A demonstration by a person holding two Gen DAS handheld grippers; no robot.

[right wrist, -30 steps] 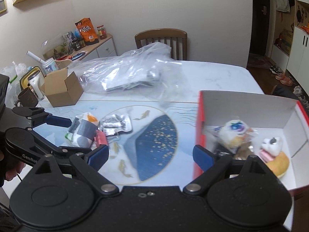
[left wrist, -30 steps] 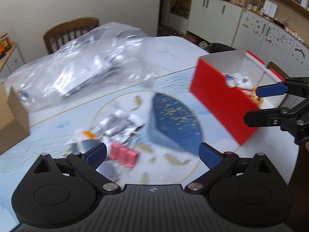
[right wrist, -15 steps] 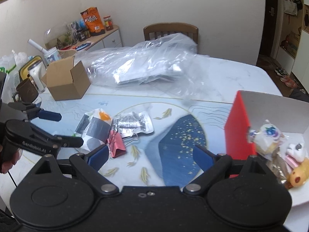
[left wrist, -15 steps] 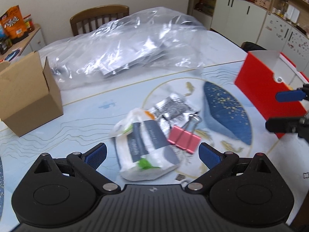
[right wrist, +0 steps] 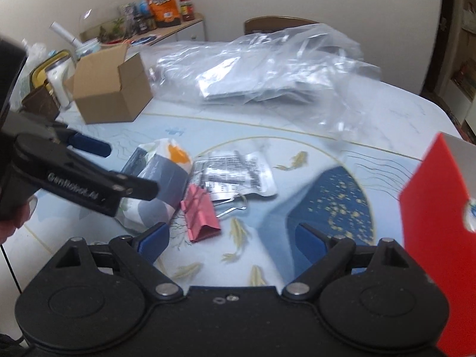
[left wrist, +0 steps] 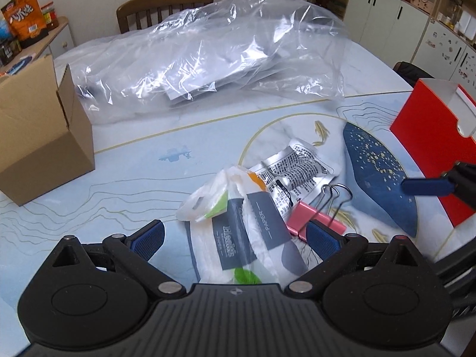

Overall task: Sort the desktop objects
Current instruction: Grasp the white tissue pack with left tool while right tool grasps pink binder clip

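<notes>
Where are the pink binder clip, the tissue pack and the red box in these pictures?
pink binder clip (right wrist: 201, 216), right wrist view, on its pink body.
tissue pack (left wrist: 238, 238), left wrist view, on the grey printed label.
red box (left wrist: 428, 136), left wrist view, on its red outer wall.

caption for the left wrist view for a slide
Open left gripper above white tissue pack, pink binder clip beside it.

Both wrist cams look steeply down, close over tabletop (left wrist: 125, 178) centre; shared: pink binder clip (left wrist: 309, 218), red box (right wrist: 428, 208), far-edge plastic bag (right wrist: 267, 68).
</notes>
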